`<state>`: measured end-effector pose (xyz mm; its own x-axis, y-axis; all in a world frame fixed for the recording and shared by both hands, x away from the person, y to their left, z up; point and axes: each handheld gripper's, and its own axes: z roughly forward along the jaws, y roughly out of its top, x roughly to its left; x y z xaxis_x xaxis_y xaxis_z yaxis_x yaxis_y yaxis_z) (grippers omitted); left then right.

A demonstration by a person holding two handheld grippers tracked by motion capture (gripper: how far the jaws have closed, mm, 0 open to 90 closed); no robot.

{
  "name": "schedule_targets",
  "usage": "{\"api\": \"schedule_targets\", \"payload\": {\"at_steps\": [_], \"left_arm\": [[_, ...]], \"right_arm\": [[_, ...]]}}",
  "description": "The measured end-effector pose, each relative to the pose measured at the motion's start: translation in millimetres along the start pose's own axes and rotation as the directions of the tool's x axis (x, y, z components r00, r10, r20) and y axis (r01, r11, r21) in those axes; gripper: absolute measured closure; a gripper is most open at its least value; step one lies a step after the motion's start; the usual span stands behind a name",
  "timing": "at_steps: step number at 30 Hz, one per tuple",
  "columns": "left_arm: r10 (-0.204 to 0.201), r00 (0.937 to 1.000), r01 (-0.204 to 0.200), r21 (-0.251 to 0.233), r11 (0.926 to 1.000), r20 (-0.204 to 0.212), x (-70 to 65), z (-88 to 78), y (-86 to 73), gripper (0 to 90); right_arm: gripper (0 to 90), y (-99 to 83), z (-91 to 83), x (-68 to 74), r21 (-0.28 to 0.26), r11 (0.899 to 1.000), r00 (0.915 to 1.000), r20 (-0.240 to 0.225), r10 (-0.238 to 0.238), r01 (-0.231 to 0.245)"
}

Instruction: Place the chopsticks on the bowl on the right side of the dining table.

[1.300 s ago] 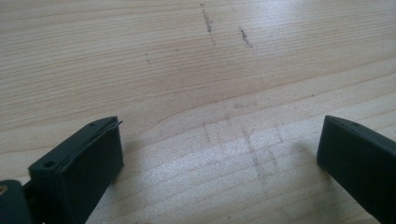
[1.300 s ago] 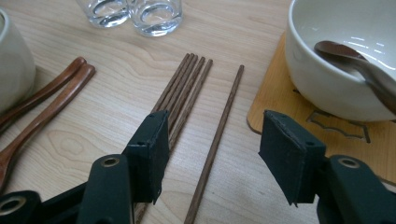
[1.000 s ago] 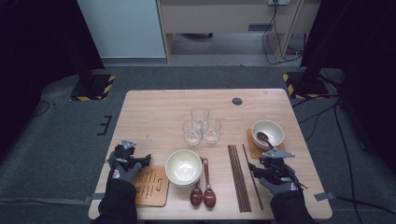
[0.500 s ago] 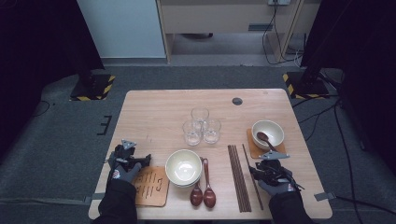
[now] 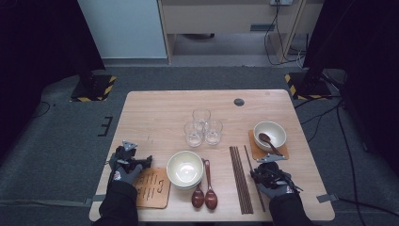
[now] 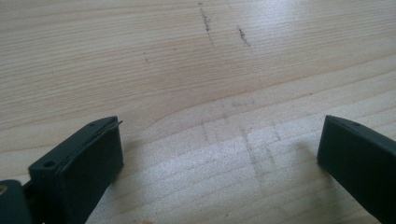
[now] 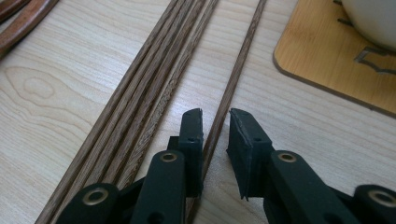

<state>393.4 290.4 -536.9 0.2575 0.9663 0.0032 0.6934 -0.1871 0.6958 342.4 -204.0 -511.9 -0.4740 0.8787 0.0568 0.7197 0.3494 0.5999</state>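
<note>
Dark sleeves, grey-and-red gloves, black tool (image 5: 256, 175) with brass rivets, grey three-cornered plate, trailing cable

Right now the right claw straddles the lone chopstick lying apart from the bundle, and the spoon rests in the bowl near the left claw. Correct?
Not quite. The right claw does straddle the lone chopstick, but the spoon rests in the bowl on the right-hand coaster, as the high view shows.

grey carpet floor (image 5: 56, 141), pale wall panel (image 5: 122, 28), wooden table (image 5: 160, 108).
</note>
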Motion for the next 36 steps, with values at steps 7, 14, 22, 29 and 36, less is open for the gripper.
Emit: {"api": "schedule_targets", "payload": {"at_steps": [7, 14, 22, 29, 36], "left_arm": [[0.0, 1.0, 0.0, 0.0, 1.0, 0.0, 0.0, 0.0, 0.0, 0.0], [0.001, 1.0, -0.001, 0.0, 1.0, 0.001, -0.1, -0.1, -0.1, 0.0], [0.002, 1.0, -0.002, 0.001, 1.0, 0.003, -0.2, -0.2, -0.1, 0.0], [0.002, 1.0, -0.002, 0.001, 1.0, 0.002, -0.2, -0.2, -0.1, 0.0], [0.003, 1.0, -0.003, 0.001, 1.0, 0.002, -0.2, -0.2, -0.1, 0.0]], "right_arm": [[81.6, 0.3, 2.9, 0.2, 0.016, 1.0, 1.0, 0.001, 0.006, -0.006], [83.2, 1.0, 3.1, -3.7, 0.014, 1.0, 0.9997, 0.001, 0.026, -0.026], [85.2, 3.1, 3.1, -5.3, 0.025, 0.999, 0.9995, 0.012, 0.028, -0.028], [85.3, 6.4, 5.6, -6.0, 0.016, 1.0, 0.9993, 0.035, 0.013, -0.013], [81.9, 7.2, 7.6, -6.1, 0.009, 1.0, 0.9993, 0.035, 0.016, -0.016]]}}
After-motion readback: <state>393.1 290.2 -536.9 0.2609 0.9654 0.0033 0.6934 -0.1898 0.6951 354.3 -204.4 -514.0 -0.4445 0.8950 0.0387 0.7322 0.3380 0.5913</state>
